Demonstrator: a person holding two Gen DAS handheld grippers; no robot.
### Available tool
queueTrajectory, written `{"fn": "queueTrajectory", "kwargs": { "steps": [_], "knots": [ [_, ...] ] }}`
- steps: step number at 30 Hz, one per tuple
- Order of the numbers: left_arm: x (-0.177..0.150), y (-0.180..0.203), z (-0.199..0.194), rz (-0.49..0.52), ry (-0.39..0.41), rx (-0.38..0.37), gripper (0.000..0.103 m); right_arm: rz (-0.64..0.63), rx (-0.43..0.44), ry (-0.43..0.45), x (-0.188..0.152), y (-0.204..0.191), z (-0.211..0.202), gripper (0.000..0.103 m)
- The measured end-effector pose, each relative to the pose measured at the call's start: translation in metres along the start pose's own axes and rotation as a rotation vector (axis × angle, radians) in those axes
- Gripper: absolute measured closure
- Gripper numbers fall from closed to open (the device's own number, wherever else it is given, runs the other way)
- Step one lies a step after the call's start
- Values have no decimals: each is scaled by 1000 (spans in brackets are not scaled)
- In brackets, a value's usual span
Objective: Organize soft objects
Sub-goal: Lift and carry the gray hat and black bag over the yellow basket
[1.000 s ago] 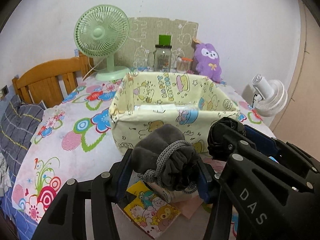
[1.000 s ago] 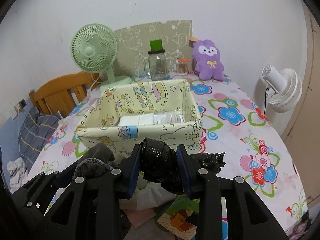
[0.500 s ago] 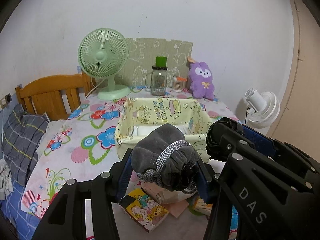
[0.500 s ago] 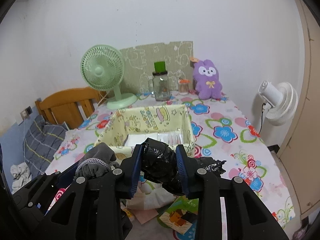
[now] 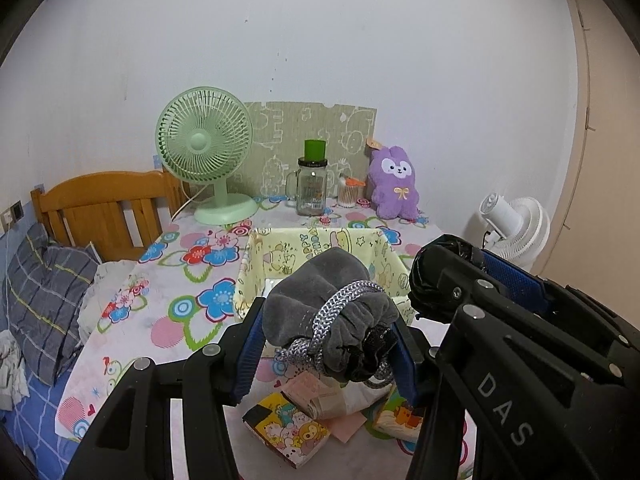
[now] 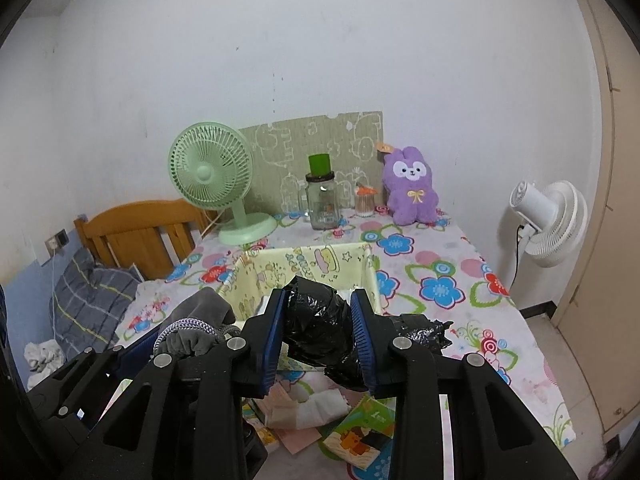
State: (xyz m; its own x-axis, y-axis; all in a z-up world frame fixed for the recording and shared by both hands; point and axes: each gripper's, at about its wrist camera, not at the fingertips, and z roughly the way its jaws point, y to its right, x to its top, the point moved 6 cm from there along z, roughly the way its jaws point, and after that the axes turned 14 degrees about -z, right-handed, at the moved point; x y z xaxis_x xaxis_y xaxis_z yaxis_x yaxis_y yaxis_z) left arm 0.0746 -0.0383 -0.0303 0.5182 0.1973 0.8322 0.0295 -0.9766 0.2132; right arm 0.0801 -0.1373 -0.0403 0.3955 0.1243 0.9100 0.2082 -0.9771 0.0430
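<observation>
A grey drawstring pouch (image 5: 326,306) with a grey cord round its neck is clamped between the blue pads of my left gripper (image 5: 326,354), above the table. My right gripper (image 6: 320,344) is shut on a crumpled black plastic bag (image 6: 320,330); in the left wrist view that bag (image 5: 440,272) shows at the right. The pouch (image 6: 196,328) appears at the lower left of the right wrist view. Beyond both stands a yellow cartoon-print fabric basket (image 5: 384,268) (image 6: 370,276) holding white items. Small packets and paper (image 5: 288,424) lie on the table below the grippers.
At the back of the flowered tablecloth (image 5: 180,280) stand a green desk fan (image 5: 206,148), a glass jar with a green lid (image 5: 312,188), a small toothpick jar (image 5: 347,194) and a purple plush (image 5: 394,188). A white fan (image 6: 548,218) stands right; a wooden headboard (image 5: 100,208) left.
Both grippers have risen with the pouch and the black bag still in them; the basket and table now sit lower and smaller in both views.
</observation>
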Motion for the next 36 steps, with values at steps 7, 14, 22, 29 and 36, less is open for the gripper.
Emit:
{"fn": "queueTrajectory", "kwargs": {
  "steps": [7, 14, 22, 29, 36],
  "knots": [
    [11, 2, -1, 4, 11, -4, 46, 5, 1, 14, 11, 2, -1, 67],
    [20, 2, 6, 5, 13, 2, 46, 6, 7, 16, 21, 3, 8, 67],
    [29, -1, 23, -2, 6, 18, 46, 5, 22, 2, 29, 2, 29, 67],
    [37, -5, 38, -13, 1, 32, 46, 1, 36, -7, 36, 2, 50, 67],
    [45, -7, 56, -18, -6, 43, 46, -1, 47, -15, 41, 3, 69, 67]
  ]
}}
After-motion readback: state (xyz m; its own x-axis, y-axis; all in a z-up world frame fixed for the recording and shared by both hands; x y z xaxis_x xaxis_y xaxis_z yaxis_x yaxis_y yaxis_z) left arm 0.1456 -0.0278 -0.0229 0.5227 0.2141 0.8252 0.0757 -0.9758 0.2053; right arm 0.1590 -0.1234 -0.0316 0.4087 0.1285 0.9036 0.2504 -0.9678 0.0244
